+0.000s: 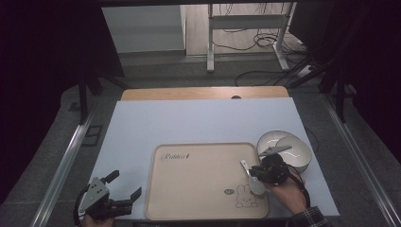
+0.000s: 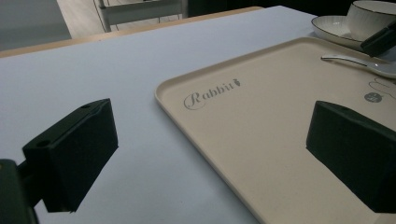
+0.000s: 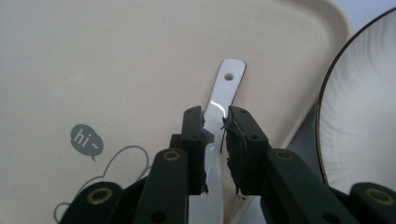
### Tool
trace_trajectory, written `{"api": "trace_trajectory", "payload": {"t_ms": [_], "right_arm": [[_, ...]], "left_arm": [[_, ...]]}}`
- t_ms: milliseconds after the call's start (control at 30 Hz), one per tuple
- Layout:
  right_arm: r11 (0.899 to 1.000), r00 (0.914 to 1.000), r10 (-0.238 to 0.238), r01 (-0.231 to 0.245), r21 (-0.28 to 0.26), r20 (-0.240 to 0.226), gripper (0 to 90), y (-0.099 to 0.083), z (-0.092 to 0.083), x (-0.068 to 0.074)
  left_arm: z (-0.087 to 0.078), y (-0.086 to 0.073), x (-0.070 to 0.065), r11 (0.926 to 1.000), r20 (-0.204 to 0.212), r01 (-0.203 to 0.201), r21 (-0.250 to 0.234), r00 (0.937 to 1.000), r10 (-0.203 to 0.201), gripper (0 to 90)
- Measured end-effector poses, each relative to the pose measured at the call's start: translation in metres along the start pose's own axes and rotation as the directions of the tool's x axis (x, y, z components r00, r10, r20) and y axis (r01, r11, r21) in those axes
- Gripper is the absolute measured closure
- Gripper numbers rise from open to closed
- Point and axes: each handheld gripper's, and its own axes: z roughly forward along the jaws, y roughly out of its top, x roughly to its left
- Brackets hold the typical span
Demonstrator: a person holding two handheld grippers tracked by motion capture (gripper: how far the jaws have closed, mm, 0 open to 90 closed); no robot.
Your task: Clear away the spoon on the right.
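1. The left gripper (image 2: 210, 154) holds its two black block-shaped fingers (image 2: 74, 154) wide apart with nothing between them.
2. One finger hangs over the pale blue-white counter (image 2: 93, 74), the other over the beige rectangular plastic tray (image 2: 271, 121) printed "Rabbit".
3. A white glossy ceramic spoon (image 2: 359, 63) lies on the tray's far side.
4. Beyond the tray, a white ribbed ceramic bowl (image 2: 371, 18) sits on a white dark-rimmed saucer (image 2: 329, 28).

A: State the work surface.
B: A wooden table (image 1: 203, 93) carries a pale blue-white sheet (image 1: 198, 120); bare wood shows along the far edge.

A: Floor?
B: Grey floor (image 1: 189, 68) around the table. Metal rails (image 1: 61, 163) run along both sides.

A: Beyond the table?
B: A white metal frame (image 1: 246, 28) on two legs, with loose cables (image 1: 265, 40) on the floor beside it, and a pale wall panel (image 1: 142, 28).

A: Lighting?
B: Dim. The left and right margins are dark.
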Motion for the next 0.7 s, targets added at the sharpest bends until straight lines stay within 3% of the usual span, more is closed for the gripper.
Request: {"api": "trace_trajectory", "payload": {"t_ms": [200,700], "right_arm": [[0.999,0.9995,-0.031,0.03,-0.039,-0.006,88.9,0.001,0.0,0.007],[0.994,0.995,-0.099,0.099,-0.049,0.009,89.6,0.006,0.023,0.021]], "left_arm": [[0.0,0.0,0.0,1.0,-0.001,0.0,-0.001,1.0,0.0,2.0],[0.0,0.0,0.0,1.0,-0.003,0.0,0.0,1.0,0.0,2.1]]}}
